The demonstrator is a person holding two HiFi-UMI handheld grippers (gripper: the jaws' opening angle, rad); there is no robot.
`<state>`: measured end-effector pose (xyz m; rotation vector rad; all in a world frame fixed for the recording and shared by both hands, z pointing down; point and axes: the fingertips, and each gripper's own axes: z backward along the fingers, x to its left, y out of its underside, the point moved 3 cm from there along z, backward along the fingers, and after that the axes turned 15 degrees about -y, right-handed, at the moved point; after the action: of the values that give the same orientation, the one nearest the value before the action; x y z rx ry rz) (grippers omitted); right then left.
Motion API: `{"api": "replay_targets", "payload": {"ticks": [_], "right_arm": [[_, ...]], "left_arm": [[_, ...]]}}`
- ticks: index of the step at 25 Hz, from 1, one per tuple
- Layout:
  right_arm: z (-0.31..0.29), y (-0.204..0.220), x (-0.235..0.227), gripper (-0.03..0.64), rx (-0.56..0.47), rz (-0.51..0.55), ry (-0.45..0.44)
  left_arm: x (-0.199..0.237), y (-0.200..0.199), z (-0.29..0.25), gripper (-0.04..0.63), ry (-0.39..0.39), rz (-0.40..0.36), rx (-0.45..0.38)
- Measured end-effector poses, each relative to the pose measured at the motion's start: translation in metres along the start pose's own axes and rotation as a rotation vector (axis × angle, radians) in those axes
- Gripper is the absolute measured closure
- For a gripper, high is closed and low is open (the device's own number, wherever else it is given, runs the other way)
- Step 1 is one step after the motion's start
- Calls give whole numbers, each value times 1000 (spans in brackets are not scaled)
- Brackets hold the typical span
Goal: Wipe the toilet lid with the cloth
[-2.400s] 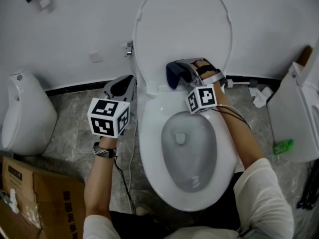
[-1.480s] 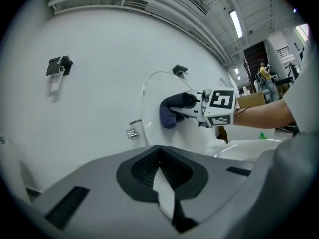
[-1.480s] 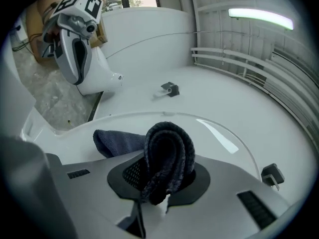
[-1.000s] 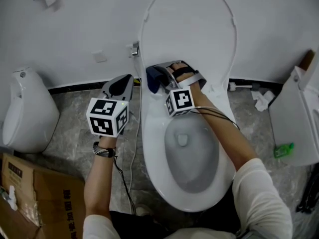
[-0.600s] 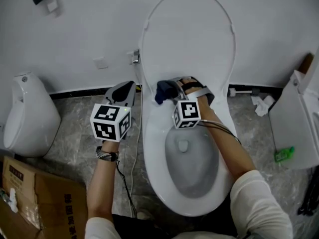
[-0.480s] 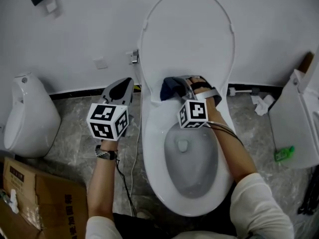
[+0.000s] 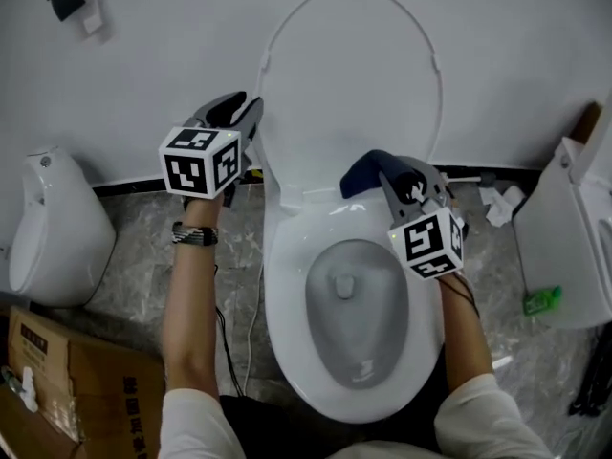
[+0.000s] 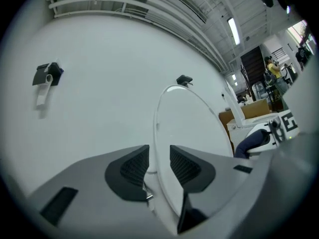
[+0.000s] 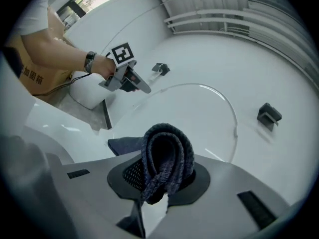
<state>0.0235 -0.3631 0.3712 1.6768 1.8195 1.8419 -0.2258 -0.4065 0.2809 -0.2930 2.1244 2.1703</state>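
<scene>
grey marbled floor (image 7: 124,266) and a white wall (image 7: 143,46) frame a white toilet (image 7: 287,285) whose lid (image 7: 349,84) stands raised against that wall. your right gripper (image 7: 387,182) hangs over the back of the bowl, just in front of the lower right part of the lid. its jaws are clamped on a folded dark blue cloth (image 7: 360,174), which in the right gripper view bulges as a loop out from between the pads. whether the cloth touches the lid cannot be told. your left gripper (image 7: 247,111) is held level at the left rim of the lid, pointing toward the wall. its jaws are opening: the ribbed pads (image 8: 133,166) stand a narrow gap apart, and in the left gripper view the lid's rim runs through that gap with no pad visibly pressing on it. a white urinal (image 7: 43,232) stands at far left, a cardboard box (image 7: 67,371) lies at lower left, and a small green bottle (image 7: 542,302) lies on the floor at right.
</scene>
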Motion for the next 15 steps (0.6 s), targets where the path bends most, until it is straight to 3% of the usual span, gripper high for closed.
{"api": "replay_targets", "payload": {"ticks": [3,5,11,12,15], "right_arm": [[13,4,-18,528,-66,-129,4],[26,0,-30,528,-142,-223,2],[70,-1,-62,528,-278,-386,24],[77,-1,-67,528,-286,-403,40],[96,-3,-82,528,-262,-404,112]], "left_arm": [[-1,7,-28,422,-32,6,26],[0,10,-35,414,8,36,15],[-17,4,-35,389,358,94,-12],[-20,3,-35,386,371,87,1],[-17,2,-35,440,304,93,25]]}}
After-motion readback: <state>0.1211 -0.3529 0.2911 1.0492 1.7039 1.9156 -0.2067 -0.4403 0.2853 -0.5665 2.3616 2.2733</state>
